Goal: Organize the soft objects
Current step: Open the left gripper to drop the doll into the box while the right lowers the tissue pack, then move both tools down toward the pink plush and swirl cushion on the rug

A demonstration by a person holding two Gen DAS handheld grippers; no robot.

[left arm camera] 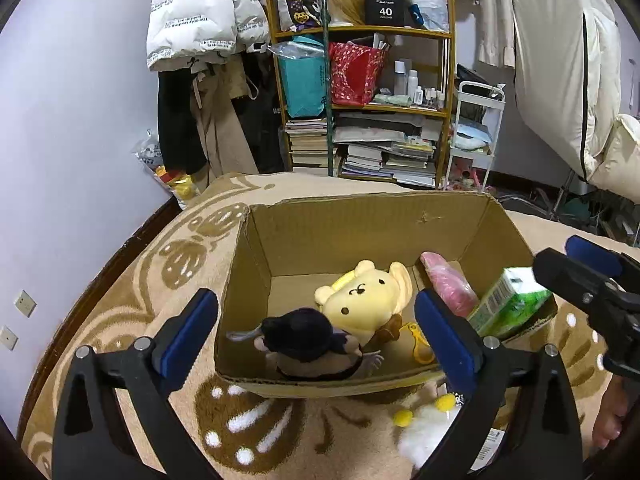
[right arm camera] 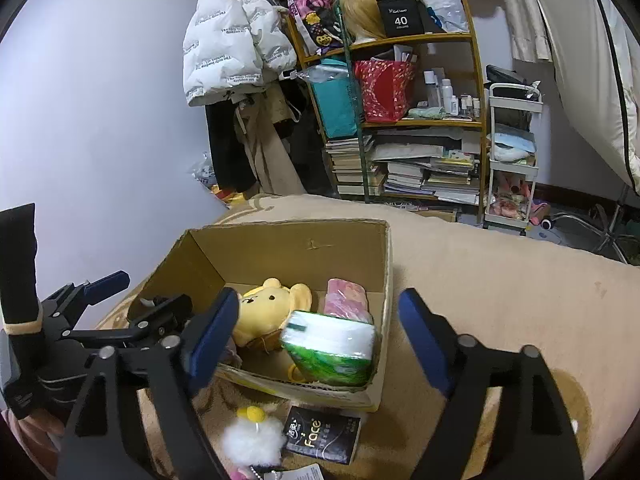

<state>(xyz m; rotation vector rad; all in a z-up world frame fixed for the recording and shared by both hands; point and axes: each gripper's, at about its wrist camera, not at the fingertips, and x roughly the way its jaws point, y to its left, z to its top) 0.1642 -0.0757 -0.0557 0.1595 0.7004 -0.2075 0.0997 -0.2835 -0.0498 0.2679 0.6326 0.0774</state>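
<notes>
Left gripper point(left arm camera: 316, 334): jaws wide open, holding nothing. The dark plush toy point(left arm camera: 308, 340) sits between them in the picture, down in the box, and no pad presses on it.
Right gripper point(right arm camera: 318, 340): jaws wide open, holding nothing. The green tissue pack point(right arm camera: 332, 350) lies between them, leaning in the box's near corner.
Cardboard box point(left arm camera: 360, 228): on the patterned rug point(left arm camera: 120, 300), open at the top.
In the box: dark plush toy, yellow bear plush point(left arm camera: 366, 292), pink pack point(left arm camera: 450, 284), green tissue pack.
Only the right view shows: a black pack point(right arm camera: 324, 434) with "face" on it, lying on the rug in front of the box.
Both views show: a white fluffy toy point(right arm camera: 250, 440) with yellow balls, on the rug near the box.
Hard to see: the dark plush toy is almost all hidden behind the left gripper in the right view. The white fluffy toy is partly hidden by a jaw in the left view.
</notes>
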